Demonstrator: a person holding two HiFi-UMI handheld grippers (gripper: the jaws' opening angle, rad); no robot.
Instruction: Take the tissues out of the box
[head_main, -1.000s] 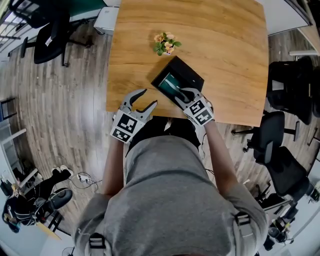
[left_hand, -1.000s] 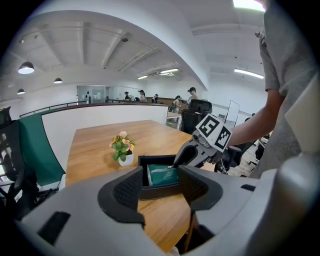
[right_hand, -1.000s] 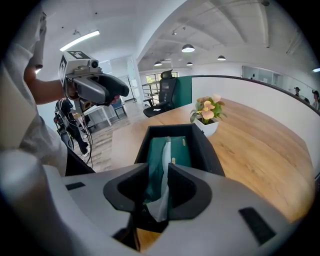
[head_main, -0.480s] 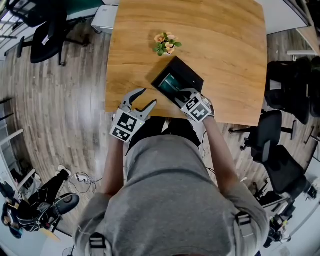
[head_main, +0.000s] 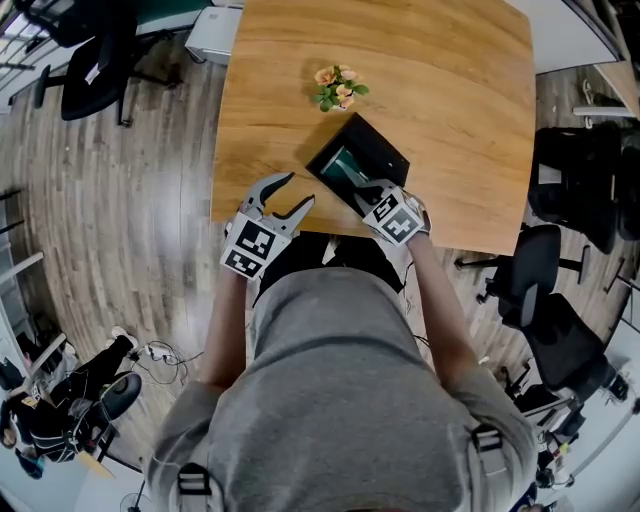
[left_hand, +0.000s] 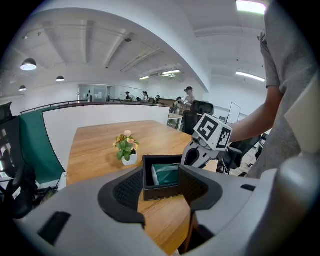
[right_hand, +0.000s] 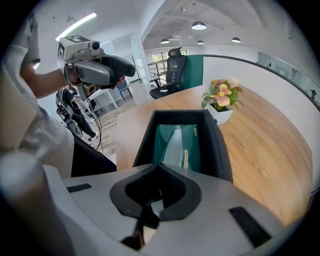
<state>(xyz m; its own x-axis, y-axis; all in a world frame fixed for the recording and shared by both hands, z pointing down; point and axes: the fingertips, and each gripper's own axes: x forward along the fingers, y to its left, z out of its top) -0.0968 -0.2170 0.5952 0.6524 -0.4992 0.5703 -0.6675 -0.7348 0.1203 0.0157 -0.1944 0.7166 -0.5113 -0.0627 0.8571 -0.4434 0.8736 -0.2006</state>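
A black open-topped box lies on the wooden table, with a green tissue pack inside it. A white tissue sticks out of the pack's slot and runs toward me. My right gripper is over the box's near end, and its jaws are shut on the tissue's near end. A white scrap of tissue shows behind the closed tips. My left gripper hovers open at the table's near edge, left of the box, with nothing between its fingers.
A small white pot of flowers stands beyond the box. The table's near edge is right by both grippers. Black office chairs stand to the right and another to the far left.
My right gripper's jaws have closed over the near end of the box. The left gripper has hardly moved.
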